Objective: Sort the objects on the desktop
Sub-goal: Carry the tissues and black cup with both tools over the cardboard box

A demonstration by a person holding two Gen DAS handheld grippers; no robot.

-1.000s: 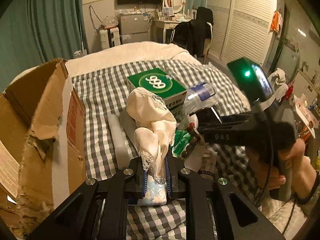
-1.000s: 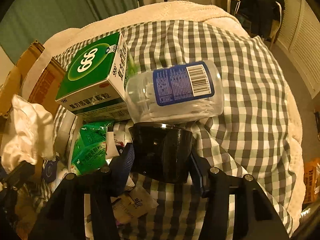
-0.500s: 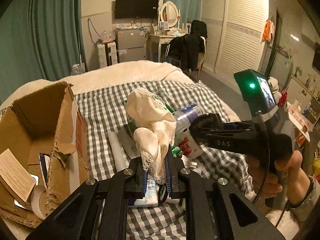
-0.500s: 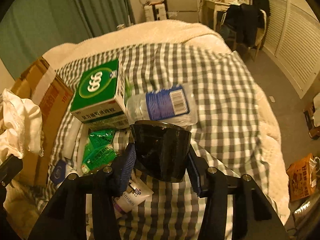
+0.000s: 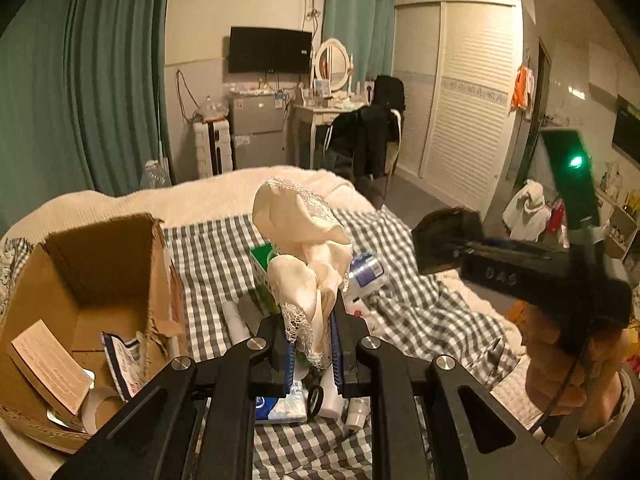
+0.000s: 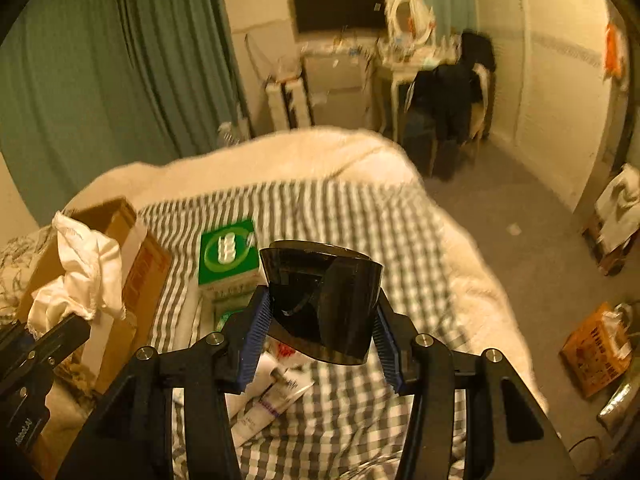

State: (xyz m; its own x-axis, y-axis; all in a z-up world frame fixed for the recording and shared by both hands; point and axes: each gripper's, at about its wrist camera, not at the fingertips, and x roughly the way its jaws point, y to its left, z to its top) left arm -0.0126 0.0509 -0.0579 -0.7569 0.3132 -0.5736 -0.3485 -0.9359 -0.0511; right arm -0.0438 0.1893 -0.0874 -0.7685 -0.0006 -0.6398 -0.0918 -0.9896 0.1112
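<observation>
Above a bed covered in a grey-and-white checked cloth, the left gripper has its jaws pinched tight on a crumpled cream fabric piece with lace trim, which stands up from between the blue pads and is lifted clear of the bedding. In the right wrist view the same fabric shows at far left, above the open brown cardboard box.

The right gripper is clamped on a dark, smoky translucent plastic cup, its blue ribbed pads pressed to both sides of the cup, which is held up off the bed. From the left wrist camera, that gripper appears at right, blurred, with a hand wrapped round its handle.

The cardboard box sits at the left edge of the bed, holding a booklet and some paper wrappers. On the checked cloth lie a green carton with a white ring logo, a clear plastic jar with a blue label, a white tube and other small packets just beneath the grippers. A white fleece blanket covers the far end of the bed.
</observation>
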